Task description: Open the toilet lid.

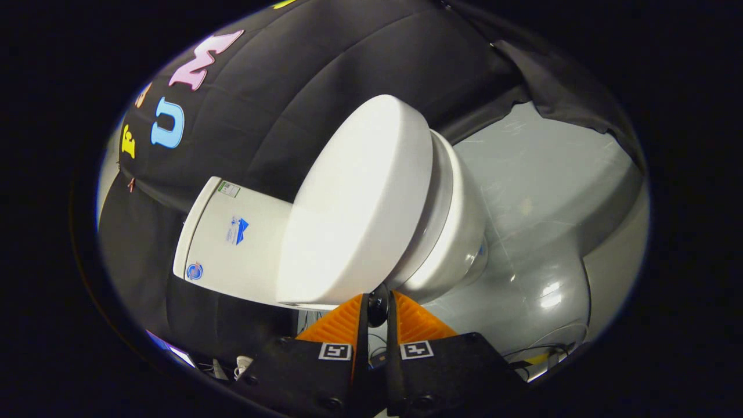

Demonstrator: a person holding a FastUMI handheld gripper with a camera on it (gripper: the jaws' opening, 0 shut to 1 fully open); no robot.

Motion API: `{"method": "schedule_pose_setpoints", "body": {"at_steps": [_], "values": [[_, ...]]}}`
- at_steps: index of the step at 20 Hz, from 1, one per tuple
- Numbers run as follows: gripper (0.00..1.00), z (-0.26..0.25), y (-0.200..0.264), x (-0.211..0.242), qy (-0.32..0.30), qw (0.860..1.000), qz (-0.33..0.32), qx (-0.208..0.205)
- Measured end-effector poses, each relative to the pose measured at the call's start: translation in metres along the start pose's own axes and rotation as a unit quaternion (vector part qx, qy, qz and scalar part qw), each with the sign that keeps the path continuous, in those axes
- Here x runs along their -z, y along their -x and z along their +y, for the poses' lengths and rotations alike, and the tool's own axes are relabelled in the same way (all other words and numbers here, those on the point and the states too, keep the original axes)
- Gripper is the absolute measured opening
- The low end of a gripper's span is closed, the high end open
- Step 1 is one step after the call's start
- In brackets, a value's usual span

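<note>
A white toilet stands just ahead of the fingers, rolled sideways in the gripper view. Its lid (360, 203) lies over the seat and bowl (458, 232), with a shadowed gap between lid and seat that widens toward the front. The tank (232, 238) sits behind the lid against the black cloth wall. My gripper (377, 303) is at the lid's near side edge. Its fingers (342, 322) stand almost together, pressed on a small black knob (378, 306) that sits at the lid's rim.
A glossy grey floor (540, 220) spreads beyond the bowl. Cables (540, 351) lie on the floor near the fingers, and a white plug (242, 364) sits below the tank. The black cloth wall (290, 87) hangs close behind the tank.
</note>
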State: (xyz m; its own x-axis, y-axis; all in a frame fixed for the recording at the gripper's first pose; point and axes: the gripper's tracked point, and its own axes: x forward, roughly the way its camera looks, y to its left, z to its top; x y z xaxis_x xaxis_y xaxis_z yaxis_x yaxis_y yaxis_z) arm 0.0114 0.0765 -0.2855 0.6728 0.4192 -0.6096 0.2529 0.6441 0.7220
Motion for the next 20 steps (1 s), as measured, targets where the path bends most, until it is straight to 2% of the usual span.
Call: {"method": "schedule_pose_setpoints", "body": {"at_steps": [8, 12, 15, 20], "values": [[0.16, 0.043, 0.024, -0.017, 0.062, 0.998, -0.022, -0.026], [0.15, 0.082, 0.039, -0.027, 0.093, 0.994, -0.036, -0.048], [0.15, 0.126, 0.054, -0.036, 0.145, 0.985, -0.044, -0.080], [0.16, 0.207, 0.060, -0.040, 0.242, 0.961, -0.043, -0.125]]}}
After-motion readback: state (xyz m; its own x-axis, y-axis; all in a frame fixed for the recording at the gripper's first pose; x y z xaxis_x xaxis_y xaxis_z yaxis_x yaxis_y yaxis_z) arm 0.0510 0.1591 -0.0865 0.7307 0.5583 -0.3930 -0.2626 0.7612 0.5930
